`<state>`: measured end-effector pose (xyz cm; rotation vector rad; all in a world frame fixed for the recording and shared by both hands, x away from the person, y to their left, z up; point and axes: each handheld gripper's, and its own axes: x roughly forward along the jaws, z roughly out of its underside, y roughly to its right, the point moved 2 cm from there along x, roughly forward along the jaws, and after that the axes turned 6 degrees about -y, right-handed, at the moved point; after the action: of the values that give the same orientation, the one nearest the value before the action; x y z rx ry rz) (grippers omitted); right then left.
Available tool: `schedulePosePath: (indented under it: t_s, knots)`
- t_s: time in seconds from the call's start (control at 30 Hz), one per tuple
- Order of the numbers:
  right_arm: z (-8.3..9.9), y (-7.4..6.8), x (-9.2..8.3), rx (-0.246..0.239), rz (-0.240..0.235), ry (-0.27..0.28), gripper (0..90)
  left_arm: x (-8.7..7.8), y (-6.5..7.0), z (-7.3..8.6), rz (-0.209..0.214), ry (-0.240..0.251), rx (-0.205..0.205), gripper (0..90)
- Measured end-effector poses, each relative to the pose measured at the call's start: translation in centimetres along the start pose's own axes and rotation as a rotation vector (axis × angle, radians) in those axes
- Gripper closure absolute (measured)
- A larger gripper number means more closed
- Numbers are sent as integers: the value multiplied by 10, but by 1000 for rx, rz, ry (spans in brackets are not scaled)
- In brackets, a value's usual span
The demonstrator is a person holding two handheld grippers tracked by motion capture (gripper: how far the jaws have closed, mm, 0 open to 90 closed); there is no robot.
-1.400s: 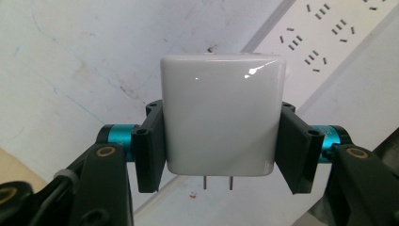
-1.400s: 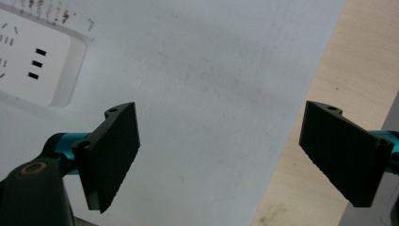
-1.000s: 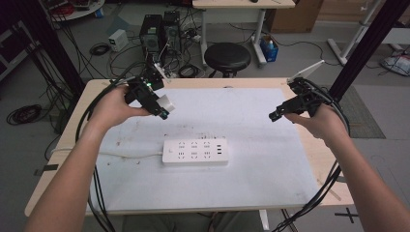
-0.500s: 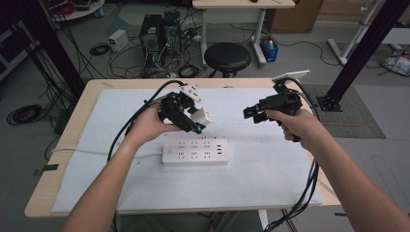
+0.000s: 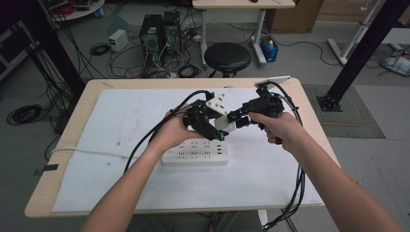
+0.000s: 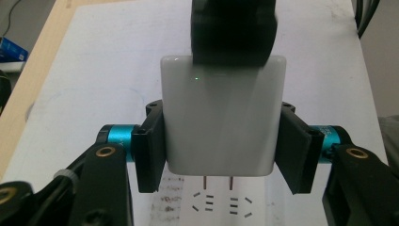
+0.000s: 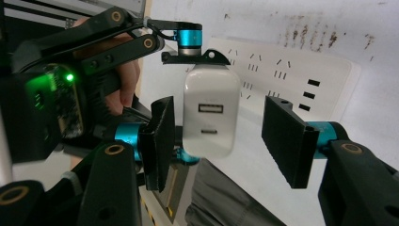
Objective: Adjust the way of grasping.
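The left claw [image 6: 219,155] is pinching a white charger [image 6: 221,117] over the power strip [image 5: 195,155], not plugged in yet, while the right claw [image 7: 226,136] is spreading around it.

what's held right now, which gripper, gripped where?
Left gripper is shut on the white charger, pads on its two opposite side faces, prongs down. Right gripper is open around the charger, holding nothing.

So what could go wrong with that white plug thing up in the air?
The left claw pinches the smooth white USB charger block by its sides, so it might slip out. The right claw is open around it; closing could knock it. Its metal prongs might miss the slots in the white power strip below.
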<state>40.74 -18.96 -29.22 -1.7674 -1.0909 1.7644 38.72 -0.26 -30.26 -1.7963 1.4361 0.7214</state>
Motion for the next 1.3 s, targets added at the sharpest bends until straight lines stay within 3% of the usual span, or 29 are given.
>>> schedulePosePath:
  t_s: [0.17, 0.27, 0.4, 0.43, 0.47, 0.53, 0.57, 0.6, 0.63, 0.7, 0.73, 0.77, 0.83, 0.9, 0.97, 1.03, 1.07, 1.13, 1.17, 1.2, 1.23, 1.3]
  knots:
    - [-2, -1, 9, -8, 3, -19, 507, 1, 2, -3, -16, 5, 9, 424]
    - [-3, -2, 13, -26, 15, -20, 609, 2, 3, -4, -48, -12, 25, 424]
    - [-5, -2, 13, -48, 33, -6, 621, 6, 6, -6, -94, -22, 19, 421]
    - [-5, -2, 14, -60, 44, -3, 622, 8, 6, -7, -138, -50, 22, 374]
    - [-5, -2, 14, -72, 57, -7, 622, 8, 5, -7, -156, -65, 11, 286]
    - [-5, -1, 13, -89, 86, 7, 622, 6, 2, -4, -182, -113, 12, 233]
    - [-6, 0, 10, -103, 101, 13, 622, 5, 1, -1, -182, -115, -12, 217]
    - [-6, 0, 6, -121, 121, 29, 622, 1, -1, 3, -176, -146, -18, 211]
    - [-6, 2, -5, -169, 177, 49, 621, -2, -3, 8, -172, -162, -47, 187]
    - [-6, 2, -9, -191, 197, 59, 621, -11, -10, 20, -143, -228, -99, 186]
    - [-7, 3, -23, -262, 308, 59, 622, -17, -13, 28, -140, -256, -132, 171]
    - [-7, 3, -23, -262, 308, 59, 622, -23, -16, 35, -142, -294, -153, 171]
    - [-6, 2, -34, -322, 398, 52, 621, -39, -24, 53, -120, -394, -222, 161]
    - [-5, 1, -41, -382, 484, 19, 621, -53, -29, 69, -121, -462, -301, 159]
    - [-4, -3, -47, -450, 563, -31, 621, -67, -36, 87, -70, -545, -413, 159]
    - [-5, -8, -51, -509, 645, -77, 621, -81, -38, 104, -82, -638, -455, 159]
    - [-5, -10, -52, -539, 694, -96, 621, -89, -39, 114, -90, -677, -495, 160]
    - [-7, -15, -55, -566, 755, -130, 621, -101, -41, 125, -87, -718, -530, 159]
    - [-9, -21, -56, -607, 808, -163, 621, -108, -40, 132, -86, -728, -556, 159]
    - [-9, -21, -56, -607, 808, -163, 621, -113, -40, 136, -76, -739, -555, 159]
    - [-9, -25, -57, -640, 849, -207, 621, -117, -40, 141, -74, -743, -562, 160]
    - [-9, -27, -57, -664, 876, -232, 621, -126, -39, 148, -88, -760, -568, 160]
